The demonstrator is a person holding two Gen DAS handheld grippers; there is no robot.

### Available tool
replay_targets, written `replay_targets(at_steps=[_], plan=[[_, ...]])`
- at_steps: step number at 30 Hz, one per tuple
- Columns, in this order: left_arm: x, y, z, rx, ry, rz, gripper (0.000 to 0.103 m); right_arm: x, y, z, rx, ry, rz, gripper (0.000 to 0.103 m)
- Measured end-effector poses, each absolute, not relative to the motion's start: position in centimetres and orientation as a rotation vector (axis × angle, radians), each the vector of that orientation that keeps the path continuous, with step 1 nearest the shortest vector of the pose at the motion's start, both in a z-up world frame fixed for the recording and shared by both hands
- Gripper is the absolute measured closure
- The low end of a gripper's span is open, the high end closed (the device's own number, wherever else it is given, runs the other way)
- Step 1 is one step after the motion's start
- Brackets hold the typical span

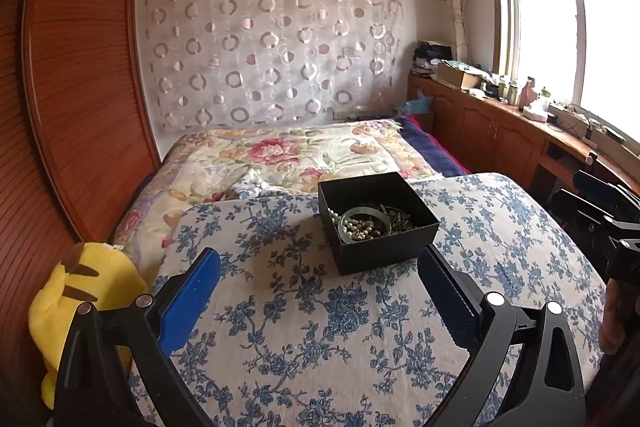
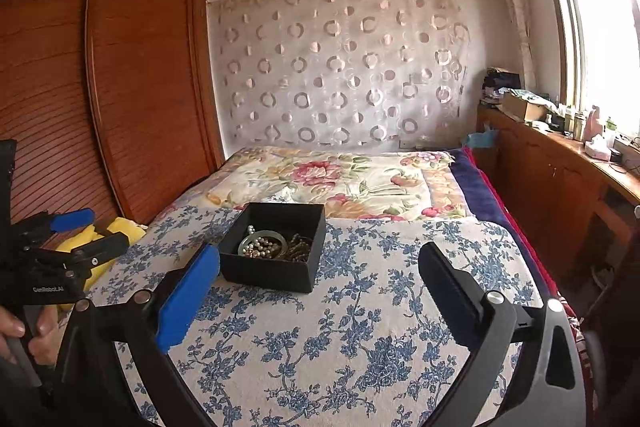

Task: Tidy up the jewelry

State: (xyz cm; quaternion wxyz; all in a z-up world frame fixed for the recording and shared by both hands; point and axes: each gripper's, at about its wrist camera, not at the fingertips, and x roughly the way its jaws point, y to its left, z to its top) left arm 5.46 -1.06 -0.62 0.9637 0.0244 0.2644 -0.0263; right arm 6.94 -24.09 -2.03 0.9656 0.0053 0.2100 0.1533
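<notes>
Right now both my grippers are released, jaws spread wide with nothing between the pads. Nearest me, my left gripper [image 1: 320,291] hangs over the blue-flowered cloth [image 1: 320,347], its blue fingers [image 1: 188,299] apart on either side of bare fabric. My right gripper [image 2: 320,291] does the same from its side, empty as well. Just beyond the fingertips sits the black box [image 1: 376,251], open at the top, resting on the cloth and touching neither gripper. From my left it lies ahead and slightly toward the right finger; from my right it lies ahead, close beyond the left finger. Inside it the jewelry [image 1: 368,225] is heaped together: a pale green bangle, pearl beads and a darker strand. A yellow plush toy [image 1: 76,307] sits off the cloth's left edge. Farther back lies the floral bedspread [image 1: 288,155], then the curtain with ring patterns [image 1: 264,43].
</notes>
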Motion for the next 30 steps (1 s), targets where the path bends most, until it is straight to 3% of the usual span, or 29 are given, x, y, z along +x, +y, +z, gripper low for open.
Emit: replay_targets(at_steps=[30], plan=[[4.82, -1.45, -0.68, 0.055, 0.531, -0.05, 0.008, 6.81, -24.25, -2.22, 0.013, 0.423, 0.308, 0.003]])
